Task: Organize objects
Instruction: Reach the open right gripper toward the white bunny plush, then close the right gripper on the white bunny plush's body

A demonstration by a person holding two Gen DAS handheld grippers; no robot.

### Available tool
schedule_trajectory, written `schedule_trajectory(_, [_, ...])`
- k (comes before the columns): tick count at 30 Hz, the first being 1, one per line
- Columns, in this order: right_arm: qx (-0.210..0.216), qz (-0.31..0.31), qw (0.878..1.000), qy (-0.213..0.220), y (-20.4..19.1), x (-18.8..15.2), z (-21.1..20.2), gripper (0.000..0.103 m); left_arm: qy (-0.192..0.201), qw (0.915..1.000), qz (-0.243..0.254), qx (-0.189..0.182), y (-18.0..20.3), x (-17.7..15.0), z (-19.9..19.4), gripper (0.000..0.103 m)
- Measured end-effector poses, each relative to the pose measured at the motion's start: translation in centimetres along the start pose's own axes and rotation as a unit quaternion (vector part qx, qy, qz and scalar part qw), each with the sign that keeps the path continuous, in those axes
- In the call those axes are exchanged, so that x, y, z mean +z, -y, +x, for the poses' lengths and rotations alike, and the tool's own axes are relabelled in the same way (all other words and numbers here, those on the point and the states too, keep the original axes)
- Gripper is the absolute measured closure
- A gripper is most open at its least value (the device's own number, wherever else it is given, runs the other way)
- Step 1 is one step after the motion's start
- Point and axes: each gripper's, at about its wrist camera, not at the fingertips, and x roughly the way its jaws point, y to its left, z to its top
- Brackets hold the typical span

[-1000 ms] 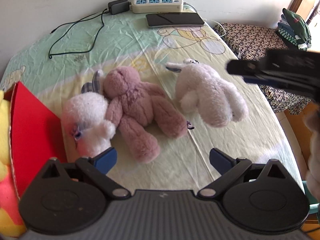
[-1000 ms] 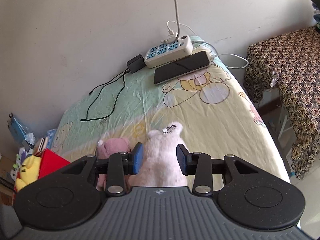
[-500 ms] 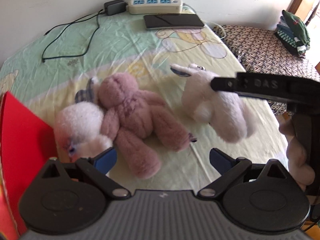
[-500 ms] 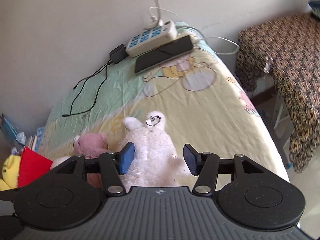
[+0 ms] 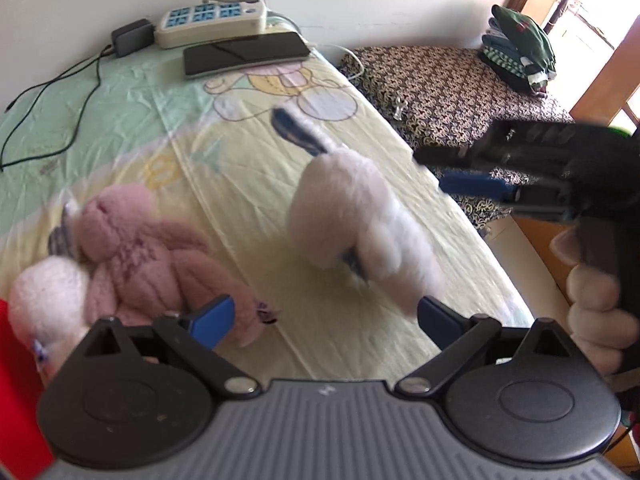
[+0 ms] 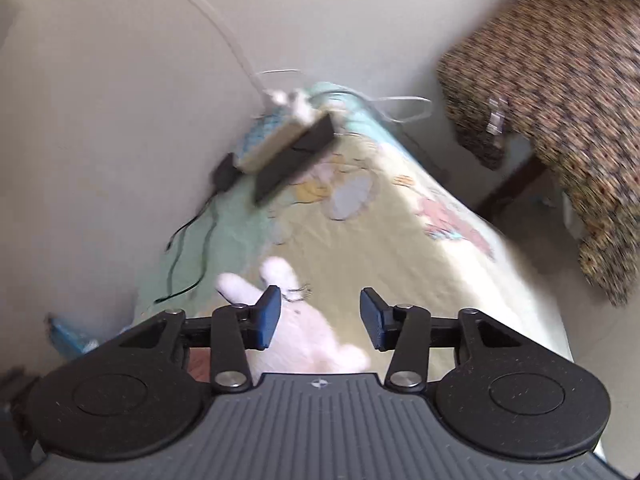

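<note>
White plush bunny (image 5: 360, 236) on bed: light, squishy, non-slip. Pinch torso, not ears. Right gripper (image 6: 318, 316) jaws apart at its 12 o'clock; left gripper (image 5: 320, 320) jaws apart too.

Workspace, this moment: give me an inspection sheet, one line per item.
Surface: bed sheet, cartoon print, wrinkled.
Job's things: white plush blurred near right gripper; pink plush lying beside a second pale plush; red box at left edge.
Clutter: power strip, phone, adapter.
Grippers: left gripper open, empty; right gripper open, white plush under it.
Cables: black cord loose on sheet.
Surroundings: patterned table with folded clothes.
</note>
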Motion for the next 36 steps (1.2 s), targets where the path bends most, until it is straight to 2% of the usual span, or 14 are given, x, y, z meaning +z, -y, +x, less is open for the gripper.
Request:
schedule_trajectory(4, [-0.002, -0.085, 0.996, -0.036, -3.4, -0.8, 1.4, 0.045, -0.004, 1.0000, -0.001, -0.008, -0.3, -0.2, 0.4, 0.005])
schedule_trajectory(10, [0.001, -0.179, 0.980, -0.086, -5.9, -3.1, 2.8, 0.045, -0.008, 0.9999, -0.010, -0.012, -1.4, -1.2, 0.3, 0.005])
schedule_trajectory(12, [0.002, -0.201, 0.975, -0.099, -6.4, -3.9, 3.0, 0.045, -0.009, 0.9997, -0.018, -0.015, -2.0, -1.9, -0.1, 0.005])
schedule_trajectory(14, [-0.013, -0.227, 0.969, -0.094, -6.7, -4.5, 3.1, 0.045, -0.011, 0.9995, -0.026, -0.017, -2.7, -2.6, -0.4, 0.005])
schedule_trajectory(17, [-0.015, -0.206, 0.974, -0.090, -5.9, -4.0, 3.4, 0.043, -0.017, 0.9991, -0.035, -0.014, -3.4, -3.5, -0.8, 0.005])
schedule_trajectory(21, [-0.004, -0.189, 0.976, -0.107, -5.2, -4.0, 4.5, 0.032, -0.012, 0.9991, -0.037, -0.013, -3.4, -3.9, -1.4, 0.006])
schedule_trajectory(23, [0.002, -0.159, 0.980, -0.117, -4.6, -4.3, 5.2, 0.029, -0.010, 0.9992, -0.036, -0.014, -3.1, -4.0, -1.5, 0.006])
schedule_trajectory(25, [0.004, -0.138, 0.983, -0.117, -4.7, -4.6, 5.0, 0.031, -0.009, 0.9993, -0.034, -0.014, -2.9, -4.1, -1.6, 0.006])
schedule_trajectory(28, [-0.003, -0.150, 0.983, -0.109, -5.3, -5.0, 3.8, 0.036, -0.003, 0.9996, -0.026, -0.010, -2.6, -4.5, -2.4, 0.006])
schedule_trajectory(36, [0.009, -0.193, 0.973, -0.129, -7.2, -8.1, 1.1, 0.065, 0.001, 0.9993, -0.033, -0.016, -3.1, -6.8, -4.4, 0.006])
